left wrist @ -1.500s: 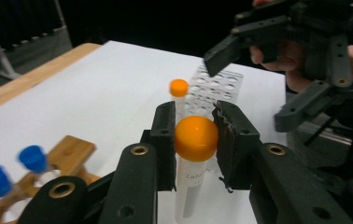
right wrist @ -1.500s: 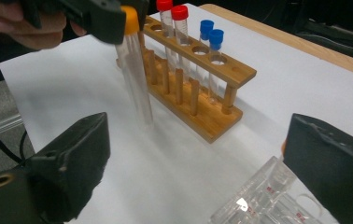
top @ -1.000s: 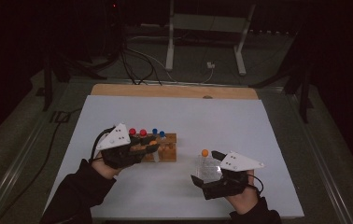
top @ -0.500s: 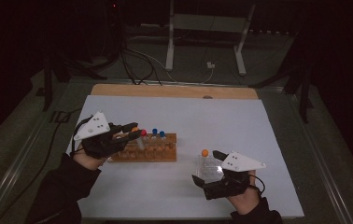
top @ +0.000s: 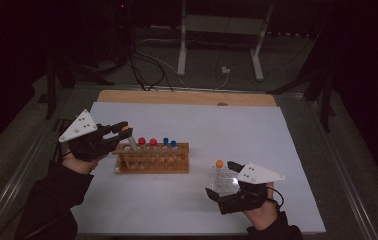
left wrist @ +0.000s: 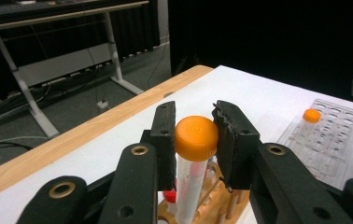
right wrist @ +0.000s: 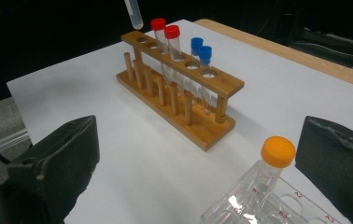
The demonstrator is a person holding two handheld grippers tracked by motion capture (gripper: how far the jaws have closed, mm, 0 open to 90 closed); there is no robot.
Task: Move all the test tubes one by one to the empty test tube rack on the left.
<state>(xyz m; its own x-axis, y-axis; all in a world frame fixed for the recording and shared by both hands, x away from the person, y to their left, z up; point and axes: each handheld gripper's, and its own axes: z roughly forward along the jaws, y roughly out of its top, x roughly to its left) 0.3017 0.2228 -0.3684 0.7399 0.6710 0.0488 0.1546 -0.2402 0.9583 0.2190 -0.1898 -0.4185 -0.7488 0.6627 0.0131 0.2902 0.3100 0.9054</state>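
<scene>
Two racks share the white table top (top: pixel 277 130): a wooden test-tube rack (top: pixel 152 159) left of centre and a clear plastic tube rack (top: pixel 224 179) nearer the right hand. The wooden rack carries two red-capped tubes (right wrist: pixel 165 35) and two blue-capped tubes (right wrist: pixel 201 49), upright in the top bar's holes, with the holes at its left end vacant. The clear rack holds one orange-capped tube (right wrist: pixel 269 165).

The right gripper (top: pixel 227 181) sits around the clear rack, jaws wide apart on either side, touching nothing; likely there to steady it.

The left gripper (top: pixel 122 131) is closed on a second orange-capped tube (left wrist: pixel 194 158), pads pressing just at the cap, so the tube hangs free below. Its rounded tip (right wrist: pixel 135 16) is above and slightly outside the wooden rack's left end, clear of the holes. Judged: tube in transit, not seated.
</scene>
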